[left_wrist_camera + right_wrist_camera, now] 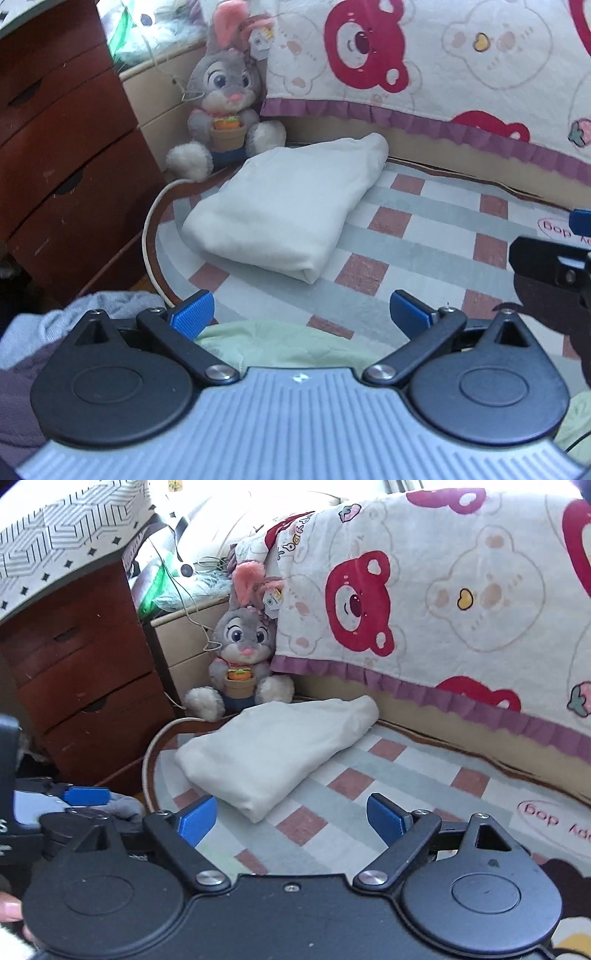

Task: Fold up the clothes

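A folded white garment (291, 206) (273, 753) lies on the checked mat (424, 236) (369, 797), near the plush rabbit. My left gripper (301, 314) is open, its blue pads empty, hovering over a pale green garment (280, 343) that lies just beneath it. A grey-blue cloth (48, 325) sits at its lower left. My right gripper (291, 818) is open and empty too, above the mat in front of the white garment. The right gripper's black body shows at the right edge of the left wrist view; the left gripper's blue pad shows at the left of the right wrist view.
A grey plush rabbit (225, 107) (243, 661) sits against a beige cabinet (184, 646). A brown wooden drawer unit (62, 155) (81, 686) stands to the left. A bear-print blanket (461, 62) (443, 605) hangs over the bed behind the mat. A white cord (147, 236) curves along the mat's left edge.
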A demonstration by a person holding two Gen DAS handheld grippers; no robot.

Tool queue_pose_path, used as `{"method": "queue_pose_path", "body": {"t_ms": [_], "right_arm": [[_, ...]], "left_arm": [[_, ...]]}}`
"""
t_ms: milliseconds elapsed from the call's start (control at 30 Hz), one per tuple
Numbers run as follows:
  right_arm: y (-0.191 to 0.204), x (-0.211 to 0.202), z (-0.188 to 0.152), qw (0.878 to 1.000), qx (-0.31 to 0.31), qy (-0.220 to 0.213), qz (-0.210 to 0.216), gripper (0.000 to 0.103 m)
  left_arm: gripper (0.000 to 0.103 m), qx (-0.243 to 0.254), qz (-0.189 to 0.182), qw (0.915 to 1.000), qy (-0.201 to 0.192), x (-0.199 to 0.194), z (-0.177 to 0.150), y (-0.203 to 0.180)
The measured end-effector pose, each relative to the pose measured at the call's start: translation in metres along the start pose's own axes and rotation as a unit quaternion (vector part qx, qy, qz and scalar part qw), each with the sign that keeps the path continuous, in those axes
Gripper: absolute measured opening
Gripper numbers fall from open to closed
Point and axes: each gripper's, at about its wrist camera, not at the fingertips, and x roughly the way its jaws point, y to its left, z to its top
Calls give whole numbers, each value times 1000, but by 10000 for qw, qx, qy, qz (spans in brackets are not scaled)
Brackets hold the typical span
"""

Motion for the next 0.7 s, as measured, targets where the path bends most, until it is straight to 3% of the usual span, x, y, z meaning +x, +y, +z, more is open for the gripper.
{"method": "queue_pose_path", "body": {"t_ms": [267,433,700], "right_arm": [[3,-1,-3,9999,-42,-9,-92,91],[4,-4,-7,9998,-108,35,156,91],[6,-1,-7,9998,-172,111,9,91]], "left_arm": [[103,206,-148,9997,-10,-3,2,-9],[103,196,-22,9998,-59,-3,2,-7],[103,270,-86,9996,-90,-4,3,-12]]}}
